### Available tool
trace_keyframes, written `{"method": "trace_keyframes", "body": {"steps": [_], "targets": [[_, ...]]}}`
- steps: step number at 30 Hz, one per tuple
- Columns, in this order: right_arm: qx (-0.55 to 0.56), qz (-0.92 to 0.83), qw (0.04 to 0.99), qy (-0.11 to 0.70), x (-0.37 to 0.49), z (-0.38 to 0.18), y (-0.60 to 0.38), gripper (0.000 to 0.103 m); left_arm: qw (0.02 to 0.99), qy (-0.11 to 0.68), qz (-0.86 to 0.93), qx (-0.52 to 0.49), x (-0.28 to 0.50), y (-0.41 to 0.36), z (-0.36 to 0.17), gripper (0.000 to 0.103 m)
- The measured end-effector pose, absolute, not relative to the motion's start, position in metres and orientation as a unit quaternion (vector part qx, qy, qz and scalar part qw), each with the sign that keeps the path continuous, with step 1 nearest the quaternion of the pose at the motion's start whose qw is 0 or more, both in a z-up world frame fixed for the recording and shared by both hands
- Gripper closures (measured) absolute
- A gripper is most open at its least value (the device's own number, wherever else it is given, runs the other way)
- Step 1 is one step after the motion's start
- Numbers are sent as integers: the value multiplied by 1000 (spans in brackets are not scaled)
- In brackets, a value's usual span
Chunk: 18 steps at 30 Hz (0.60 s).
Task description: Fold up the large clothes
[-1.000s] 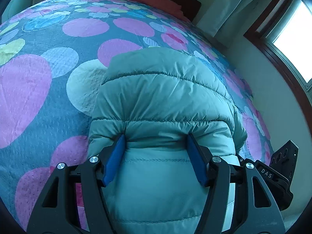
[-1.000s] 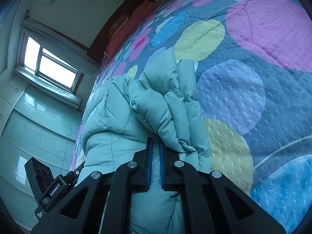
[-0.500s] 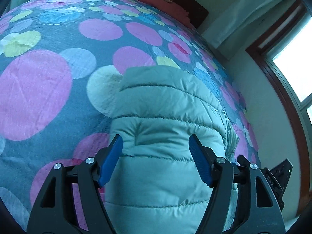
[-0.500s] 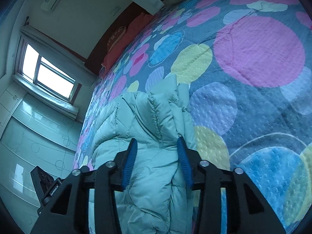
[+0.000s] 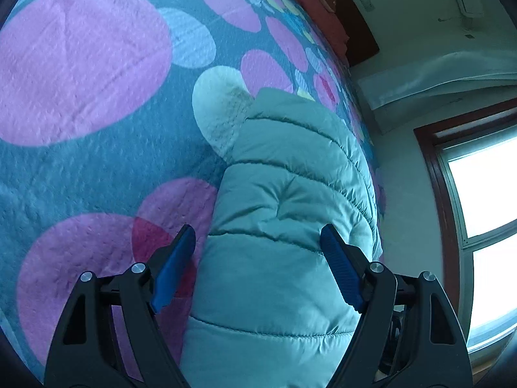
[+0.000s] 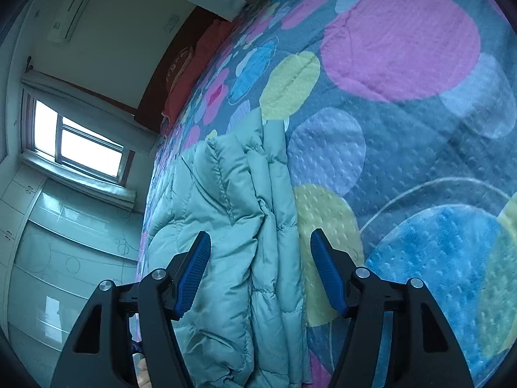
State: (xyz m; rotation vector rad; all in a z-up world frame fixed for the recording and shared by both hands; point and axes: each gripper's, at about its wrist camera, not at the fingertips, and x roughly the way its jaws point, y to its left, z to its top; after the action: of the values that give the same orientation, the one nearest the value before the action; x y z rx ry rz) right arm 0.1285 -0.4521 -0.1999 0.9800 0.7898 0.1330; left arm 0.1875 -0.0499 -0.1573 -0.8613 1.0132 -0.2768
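Bedspread [image 5: 97, 161] — jacket [image 5: 284, 226] now released

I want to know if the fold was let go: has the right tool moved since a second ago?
Yes. The right tool has opened off the jacket and drawn back from it; more of the bedspread now shows past the jacket's far end.

Teal puffer jacket [image 5: 284, 213] on dotted bedspread [image 5: 84, 64]

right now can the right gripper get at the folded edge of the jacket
Probably yes. The right gripper has its opening fingers either side of the teal puffer jacket, whose bunched edge lies between them on the bedspread, nothing in the way.
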Motion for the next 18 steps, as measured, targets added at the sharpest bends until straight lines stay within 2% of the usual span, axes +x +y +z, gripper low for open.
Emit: {"method": "trace_keyframes", "body": {"steps": [6,12,14,18], "targets": [[472,82,797,367,134,-214,-448,39,776,471,-153,-390,191,-60,-164,16],[448,105,806,372,143,-214,-433,39,773,473,-173,-386,196,-70,-165,19],[443,107,808,373,147,-213,-430,42,773,476,-174,-382,197,-73,-166,23],[453,126,800,374,152,-215,-423,62,770,476,-182,-384,196,-73,-166,34]]}}
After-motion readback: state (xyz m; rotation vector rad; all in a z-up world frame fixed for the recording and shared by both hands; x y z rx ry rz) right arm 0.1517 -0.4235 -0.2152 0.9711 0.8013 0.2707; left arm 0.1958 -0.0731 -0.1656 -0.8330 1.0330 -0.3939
